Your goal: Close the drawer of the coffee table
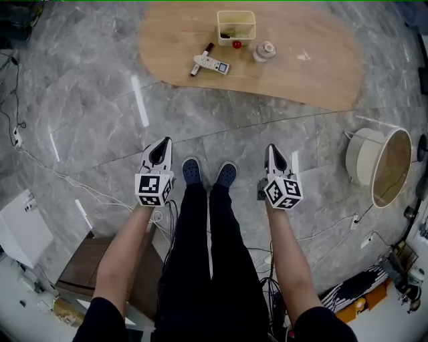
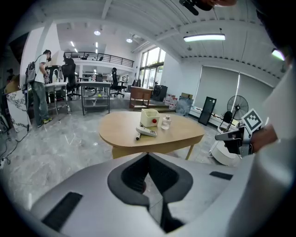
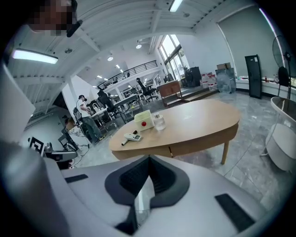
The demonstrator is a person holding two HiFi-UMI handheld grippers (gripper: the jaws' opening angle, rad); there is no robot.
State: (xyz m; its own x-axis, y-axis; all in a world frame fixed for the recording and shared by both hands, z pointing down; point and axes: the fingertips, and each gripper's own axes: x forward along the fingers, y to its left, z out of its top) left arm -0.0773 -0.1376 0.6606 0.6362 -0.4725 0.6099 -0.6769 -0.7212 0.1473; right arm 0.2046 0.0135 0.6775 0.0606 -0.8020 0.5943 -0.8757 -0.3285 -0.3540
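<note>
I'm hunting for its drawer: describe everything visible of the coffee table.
The coffee table is light wood: a rounded, bean-shaped top on wooden legs, standing on grey stone-look floor. A cream box, a remote, a pen and a small glass jar sit on top. Its front edge shows one short dark seam; nothing sticks out there.

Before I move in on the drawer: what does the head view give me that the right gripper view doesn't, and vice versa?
Head view only: the left gripper and right gripper from above, and the person's blue shoes on the floor, short of the wooden table. Right gripper view only: the table's front edge with a seam, probably the drawer front, and a table leg. Both: the wooden table, cream box and remote.
</note>
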